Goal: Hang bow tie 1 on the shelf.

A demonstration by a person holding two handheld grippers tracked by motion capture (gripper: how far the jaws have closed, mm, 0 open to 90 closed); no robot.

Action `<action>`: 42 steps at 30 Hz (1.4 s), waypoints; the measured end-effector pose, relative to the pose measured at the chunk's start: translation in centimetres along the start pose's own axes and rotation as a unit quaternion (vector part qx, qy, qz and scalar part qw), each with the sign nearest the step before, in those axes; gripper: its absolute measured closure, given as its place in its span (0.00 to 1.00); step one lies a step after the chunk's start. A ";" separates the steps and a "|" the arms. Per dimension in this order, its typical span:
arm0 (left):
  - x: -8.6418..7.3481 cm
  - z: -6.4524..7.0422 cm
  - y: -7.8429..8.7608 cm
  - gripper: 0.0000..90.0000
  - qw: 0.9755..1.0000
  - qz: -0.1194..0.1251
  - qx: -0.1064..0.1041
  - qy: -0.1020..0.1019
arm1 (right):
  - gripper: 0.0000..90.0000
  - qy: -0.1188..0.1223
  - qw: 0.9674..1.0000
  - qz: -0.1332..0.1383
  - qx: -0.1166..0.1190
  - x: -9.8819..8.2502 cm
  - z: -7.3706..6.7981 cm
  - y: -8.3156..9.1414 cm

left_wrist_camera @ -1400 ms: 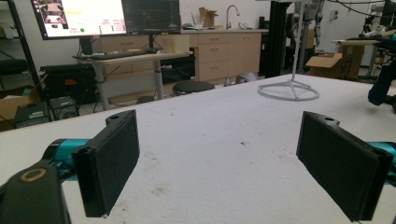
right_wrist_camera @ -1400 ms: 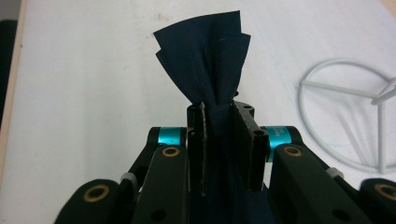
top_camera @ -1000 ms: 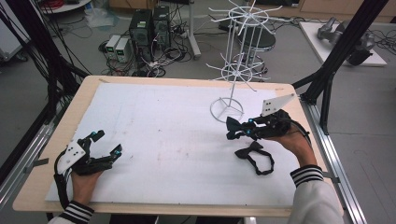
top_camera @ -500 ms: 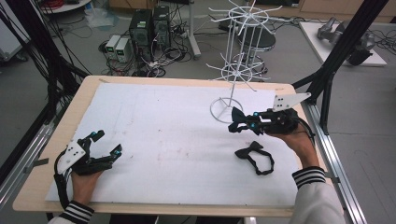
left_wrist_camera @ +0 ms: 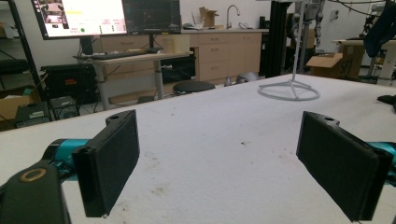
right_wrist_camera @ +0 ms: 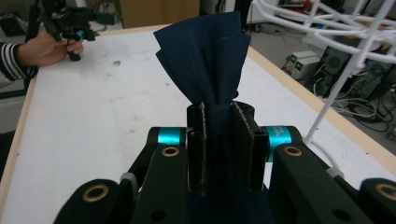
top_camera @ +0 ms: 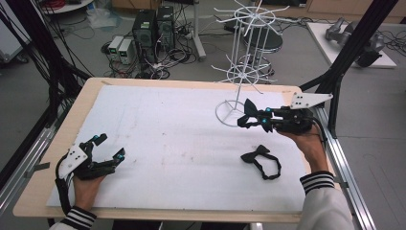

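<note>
From above, we see the right gripper [top_camera: 250,116] lifted beside the white wire rack [top_camera: 239,76], pinching a dark bow tie [top_camera: 248,111]; another bow tie [top_camera: 261,160] lies on the table [top_camera: 167,139]. The left gripper [top_camera: 109,147] rests low with jaws spread. The right gripper view shows the jaws clamping the tie's knot.
</note>
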State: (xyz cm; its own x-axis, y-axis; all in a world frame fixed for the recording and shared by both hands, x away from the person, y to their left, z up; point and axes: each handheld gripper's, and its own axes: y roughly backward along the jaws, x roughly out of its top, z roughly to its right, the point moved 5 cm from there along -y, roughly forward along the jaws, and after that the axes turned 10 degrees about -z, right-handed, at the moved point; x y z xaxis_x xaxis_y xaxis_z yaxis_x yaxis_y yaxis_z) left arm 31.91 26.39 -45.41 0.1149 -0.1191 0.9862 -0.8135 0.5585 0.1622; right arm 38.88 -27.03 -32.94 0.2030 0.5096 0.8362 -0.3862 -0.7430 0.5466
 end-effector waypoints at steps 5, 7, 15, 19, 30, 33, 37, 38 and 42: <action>0.0 0.0 0.0 0.15 1.000 0.000 0.000 0.001 | 0.85 -0.009 1.000 0.025 -0.012 0.2 0.3 0.6; 0.0 0.0 0.0 0.15 1.000 0.000 0.000 0.000 | 0.85 -0.011 0.999 0.032 -0.017 0.3 0.4 0.8; 0.0 0.0 0.0 0.15 1.000 -0.001 0.000 0.001 | 0.85 -0.023 0.997 0.069 -0.033 0.6 0.9 1.5; 0.0 0.0 0.0 0.15 1.000 -0.001 0.000 0.001 | 0.85 -0.036 0.995 0.086 -0.044 0.7 1.3 1.7; 0.0 0.0 0.0 0.15 1.000 -0.002 -0.001 0.001 | 0.85 -0.051 0.991 0.104 -0.073 1.3 1.9 1.7; 0.0 0.0 0.0 0.15 1.000 -0.002 -0.001 0.001 | 0.85 -0.060 0.988 0.113 -0.081 1.7 2.2 1.8; 0.0 0.0 0.0 0.15 1.000 -0.001 -0.001 0.002 | 0.85 -0.062 0.987 0.122 -0.085 2.0 2.4 1.9; 0.0 0.0 0.0 0.15 1.000 -0.001 -0.001 0.002 | 0.85 -0.064 0.986 0.123 -0.088 2.0 2.5 1.9; 0.0 -0.1 0.0 0.15 1.000 -0.001 -0.001 0.001 | 0.85 -0.070 0.986 0.119 -0.095 1.7 2.9 1.9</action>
State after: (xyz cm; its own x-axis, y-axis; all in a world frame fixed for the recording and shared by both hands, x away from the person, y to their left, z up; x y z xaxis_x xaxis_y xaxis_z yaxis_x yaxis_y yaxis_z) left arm 31.96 26.41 -45.41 0.1182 -0.1188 0.9859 -0.8123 0.5595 0.1648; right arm 41.12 -28.79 -30.32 0.2021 0.2556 0.9454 -0.5973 -0.7329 0.3258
